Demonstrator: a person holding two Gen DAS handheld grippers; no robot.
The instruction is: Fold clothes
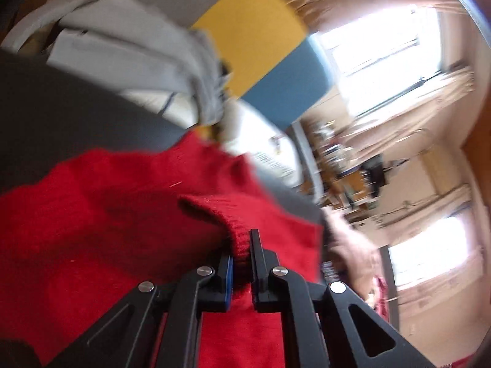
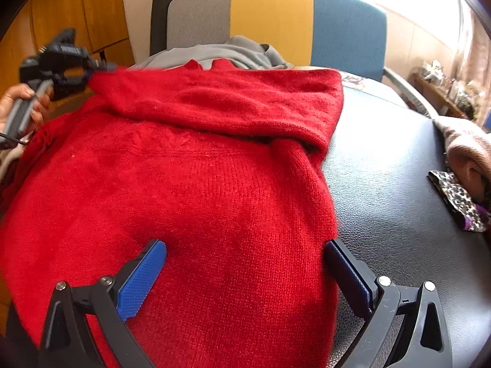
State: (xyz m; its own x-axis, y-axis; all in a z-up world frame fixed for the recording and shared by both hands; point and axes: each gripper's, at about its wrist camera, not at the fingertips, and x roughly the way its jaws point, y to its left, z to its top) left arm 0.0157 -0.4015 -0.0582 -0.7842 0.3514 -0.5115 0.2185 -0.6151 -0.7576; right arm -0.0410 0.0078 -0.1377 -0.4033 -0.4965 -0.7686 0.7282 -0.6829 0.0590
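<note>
A red knitted sweater [image 2: 190,190] lies spread over a black leather surface [image 2: 392,184], its far part folded back over the body. My left gripper [image 1: 242,245] is shut on a ribbed edge of the red sweater [image 1: 122,208]. In the right wrist view the left gripper [image 2: 92,75] holds the sweater's far left corner lifted, with a hand [image 2: 18,104] on its handle. My right gripper [image 2: 245,253] is open low over the near part of the sweater, one blue pad [image 2: 144,279] on the knit and the other at the sweater's right edge.
A grey garment [image 2: 239,52] lies beyond the sweater against a grey, yellow and blue chair back [image 2: 273,12]. A pinkish cloth [image 2: 466,150] and a leopard-print item [image 2: 457,199] sit at the right. Wooden cabinets [image 2: 76,9] stand at the left; bright windows [image 1: 383,43] are behind.
</note>
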